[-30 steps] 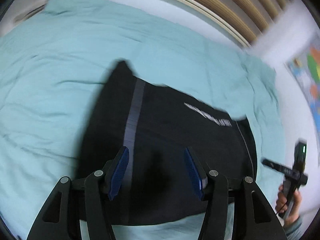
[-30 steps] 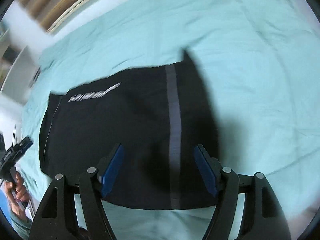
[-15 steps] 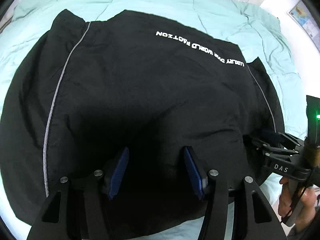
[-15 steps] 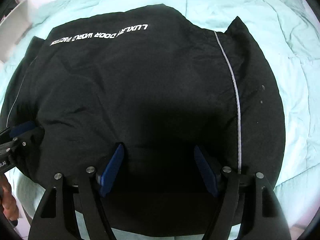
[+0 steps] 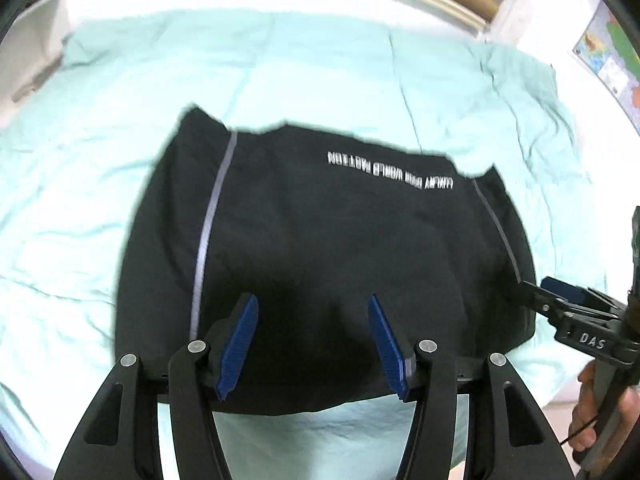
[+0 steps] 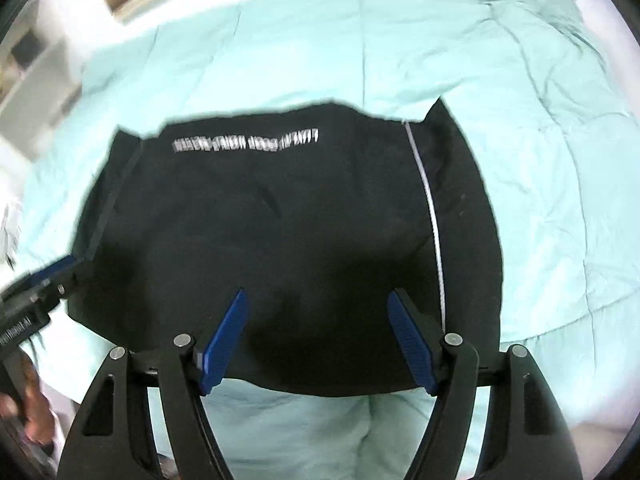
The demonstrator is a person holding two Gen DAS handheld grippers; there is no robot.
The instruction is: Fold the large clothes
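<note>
One black garment (image 5: pixel 320 264), folded to a wide block with white lettering (image 5: pixel 390 170) along its far edge and a grey stripe (image 5: pixel 208 236) down each side, lies flat on the pale green bed cover (image 5: pixel 100 184). Half a second ago it filled almost the whole of both views; now it looks smaller, with green cover visible all around it, so both cameras have pulled back from it.

The left gripper (image 5: pixel 314 344) hangs above the near edge of the garment, at 6 o'clock in its view; its jaws are parted about half way and released, with nothing between the blue pads (image 5: pixel 236 348). The right gripper (image 6: pixel 316 340) hangs the same way, its jaws wider and also empty. Its tip (image 5: pixel 560 300) appears at 3 o'clock in the left view, near the garment's right side.
</note>
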